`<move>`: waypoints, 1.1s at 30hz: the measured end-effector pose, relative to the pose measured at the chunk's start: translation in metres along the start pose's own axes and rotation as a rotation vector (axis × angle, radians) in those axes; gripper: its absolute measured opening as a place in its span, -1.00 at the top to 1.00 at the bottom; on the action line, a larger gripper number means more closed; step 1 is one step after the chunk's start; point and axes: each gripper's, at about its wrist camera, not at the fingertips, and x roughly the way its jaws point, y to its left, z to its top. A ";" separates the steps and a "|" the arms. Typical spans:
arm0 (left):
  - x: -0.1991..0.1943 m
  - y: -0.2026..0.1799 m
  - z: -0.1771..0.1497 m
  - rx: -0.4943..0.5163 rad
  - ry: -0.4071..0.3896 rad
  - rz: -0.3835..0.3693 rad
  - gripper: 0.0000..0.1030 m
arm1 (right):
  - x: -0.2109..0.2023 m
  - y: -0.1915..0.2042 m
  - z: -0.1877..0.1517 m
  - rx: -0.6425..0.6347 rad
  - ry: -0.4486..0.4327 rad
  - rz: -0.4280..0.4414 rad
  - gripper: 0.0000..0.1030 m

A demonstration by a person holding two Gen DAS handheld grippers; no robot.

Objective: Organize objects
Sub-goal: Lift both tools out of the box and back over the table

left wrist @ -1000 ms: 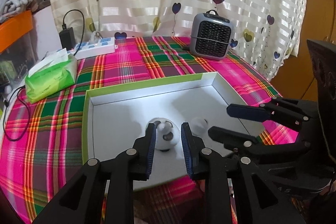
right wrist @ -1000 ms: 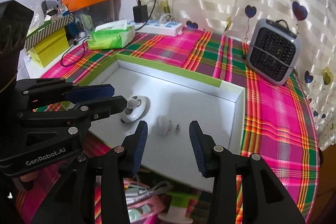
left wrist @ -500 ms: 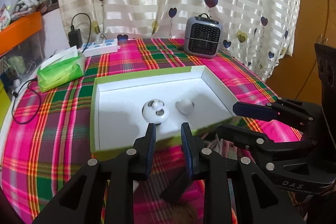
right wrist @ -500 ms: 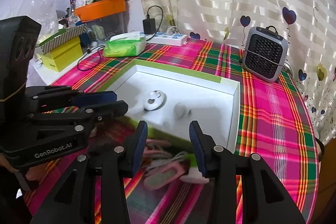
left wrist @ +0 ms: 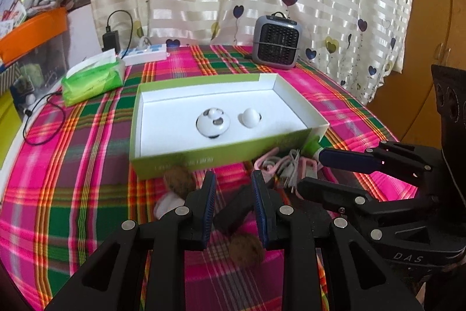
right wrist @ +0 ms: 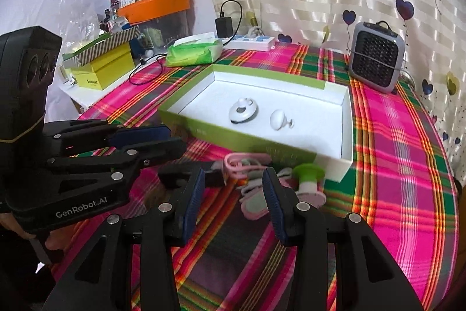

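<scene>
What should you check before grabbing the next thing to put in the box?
1. Left gripper empty, jaws apart: ok.
2. Right gripper empty, jaws apart: ok.
3. Green and white box has free floor beside the two white round things: ok.
4. Things left outside the box: not ok. Two walnuts, a black block and a pink cable bundle lie on the plaid cloth.
5. Grippers apart from each other: ok.
6. Cable untangled: cannot tell.
</scene>
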 end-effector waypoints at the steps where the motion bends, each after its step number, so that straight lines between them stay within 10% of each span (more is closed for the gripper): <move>1: -0.001 0.000 -0.001 -0.002 0.001 0.000 0.56 | 0.000 0.000 -0.001 0.000 0.002 0.000 0.17; 33: -0.017 -0.004 -0.036 -0.018 0.025 -0.009 0.55 | -0.005 0.010 -0.019 -0.013 0.030 0.029 0.17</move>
